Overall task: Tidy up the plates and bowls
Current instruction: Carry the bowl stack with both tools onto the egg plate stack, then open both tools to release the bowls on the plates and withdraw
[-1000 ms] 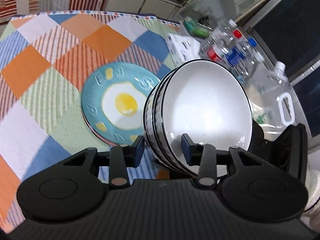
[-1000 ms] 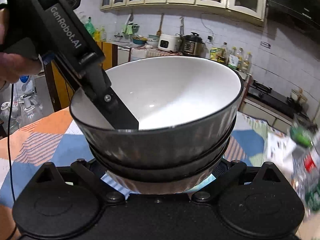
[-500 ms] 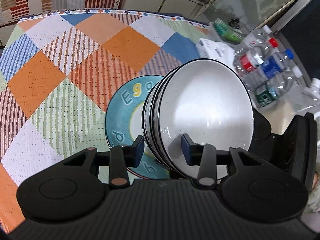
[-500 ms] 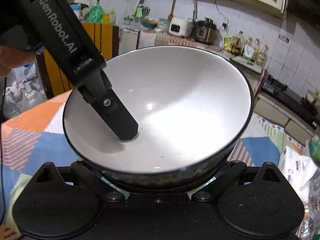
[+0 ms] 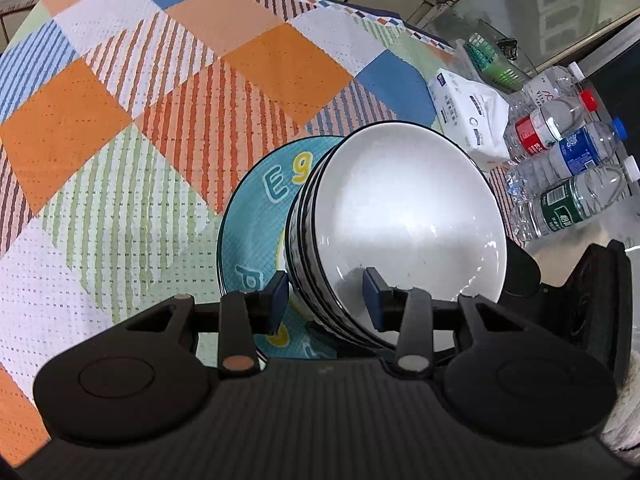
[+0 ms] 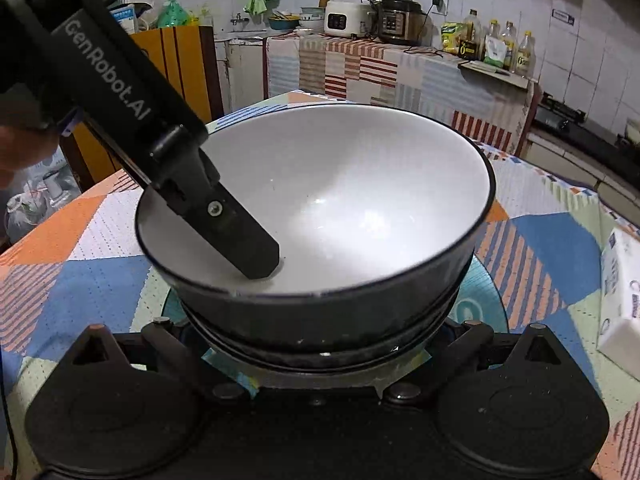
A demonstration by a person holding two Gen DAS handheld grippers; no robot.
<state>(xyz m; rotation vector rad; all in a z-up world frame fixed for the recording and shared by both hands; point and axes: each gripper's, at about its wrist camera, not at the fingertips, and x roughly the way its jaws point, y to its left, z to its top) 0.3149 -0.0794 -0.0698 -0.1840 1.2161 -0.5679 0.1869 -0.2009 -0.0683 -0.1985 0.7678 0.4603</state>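
Note:
A stack of three white bowls (image 5: 400,216) with dark outsides and black rims hangs tilted just above a teal egg-print plate (image 5: 256,224) on the checked tablecloth. My left gripper (image 5: 326,300) is shut on the stack's near rim, one finger inside the top bowl and the other outside. In the right wrist view the bowl stack (image 6: 340,208) fills the middle, with the left gripper's inner finger (image 6: 256,256) against the white wall. My right gripper (image 6: 320,360) sits low against the stack and its fingers are hidden under it. The plate (image 6: 480,296) shows below.
Several water bottles (image 5: 568,184) lie at the table's right edge beside a white tissue pack (image 5: 468,116) and a green basket (image 5: 492,60). The tissue pack (image 6: 620,300) is close on the right. A patterned tablecloth (image 5: 120,120) covers the table. A kitchen counter stands behind.
Both grippers have carried the bowl stack lower and over the teal plate, which is now mostly covered by it. The left grip on the rim has not changed.

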